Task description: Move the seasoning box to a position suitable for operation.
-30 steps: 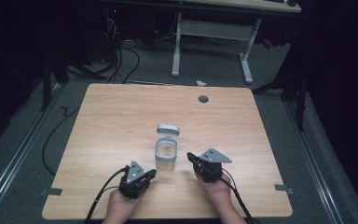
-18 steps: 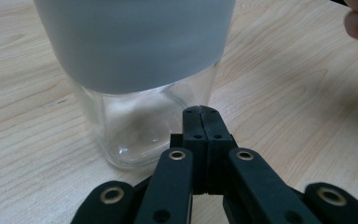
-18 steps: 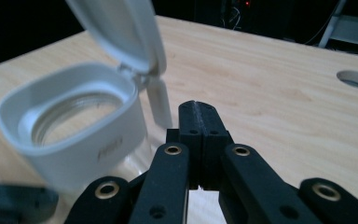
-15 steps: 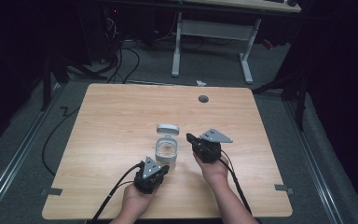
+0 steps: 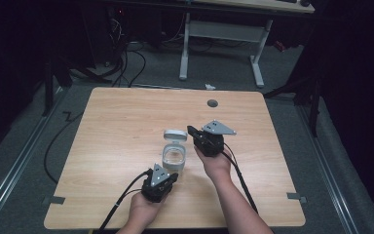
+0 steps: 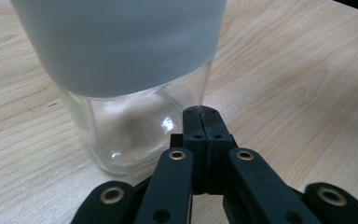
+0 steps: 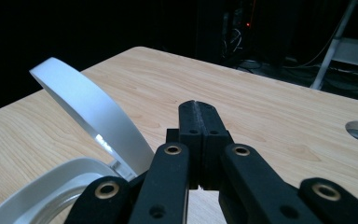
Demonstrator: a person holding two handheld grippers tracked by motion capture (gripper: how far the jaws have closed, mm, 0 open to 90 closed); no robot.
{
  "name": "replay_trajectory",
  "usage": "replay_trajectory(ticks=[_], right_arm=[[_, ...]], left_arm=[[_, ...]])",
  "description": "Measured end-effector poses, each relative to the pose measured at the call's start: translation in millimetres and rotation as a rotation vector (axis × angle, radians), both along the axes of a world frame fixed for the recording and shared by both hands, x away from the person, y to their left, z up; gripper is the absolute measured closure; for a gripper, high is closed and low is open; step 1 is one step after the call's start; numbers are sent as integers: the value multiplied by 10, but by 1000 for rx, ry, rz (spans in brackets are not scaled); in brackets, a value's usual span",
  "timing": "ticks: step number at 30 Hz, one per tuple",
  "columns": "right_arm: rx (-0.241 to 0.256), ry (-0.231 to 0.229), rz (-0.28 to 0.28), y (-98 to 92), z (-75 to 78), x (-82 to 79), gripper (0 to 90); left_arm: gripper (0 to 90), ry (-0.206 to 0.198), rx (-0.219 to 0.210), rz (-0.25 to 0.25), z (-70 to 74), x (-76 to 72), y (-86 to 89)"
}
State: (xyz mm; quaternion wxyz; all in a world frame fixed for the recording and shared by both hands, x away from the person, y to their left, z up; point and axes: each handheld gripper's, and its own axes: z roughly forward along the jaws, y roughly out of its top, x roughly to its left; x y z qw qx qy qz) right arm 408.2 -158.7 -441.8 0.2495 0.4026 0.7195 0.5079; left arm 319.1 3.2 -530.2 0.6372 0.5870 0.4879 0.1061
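High view: clear glass jar (image 5: pixel 174 160) sits near table (image 5: pixel 117 122) centre, its white hinged lid (image 5: pixel 175 134) flipped up and back, mouth exposed. Left gripper (image 5: pixel 161 176) is low on the near side of the jar, right gripper (image 5: pixel 193 131) just beside the lid on its right. Left gripper view: jaws pressed together, nothing between them, tips close to the jar's base, can't tell if touching. Right gripper view: jaws likewise together and empty, tips next to the raised lid, near its hinge. My read: the step is working the lid, likely closing it, left bracing the jar while right handles the lid. Next move calls for right's closed tips to get behind the lid's top edge and tip it forward; left needs to hold the body steady or the jar slides. Materials: jar is smooth transparent glass, rounded-square body, with a wide matte white plastic collar; lid is a thin round white disc with a rim; tabletop is light wood-grain laminate with a cable grommet hole (image 5: pixel 212 103) at the far side.
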Motion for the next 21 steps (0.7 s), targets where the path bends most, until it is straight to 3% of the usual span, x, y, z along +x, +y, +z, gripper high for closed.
replay_trajectory(ticks=[16,21], right_arm=[[16,-30,29,54,140,-23,900],[9,-32,40,69,106,-97,900]], left_arm=[[900,0,-1,-6,0,19,-34],[900,-2,1,-7,-2,20,-35]])
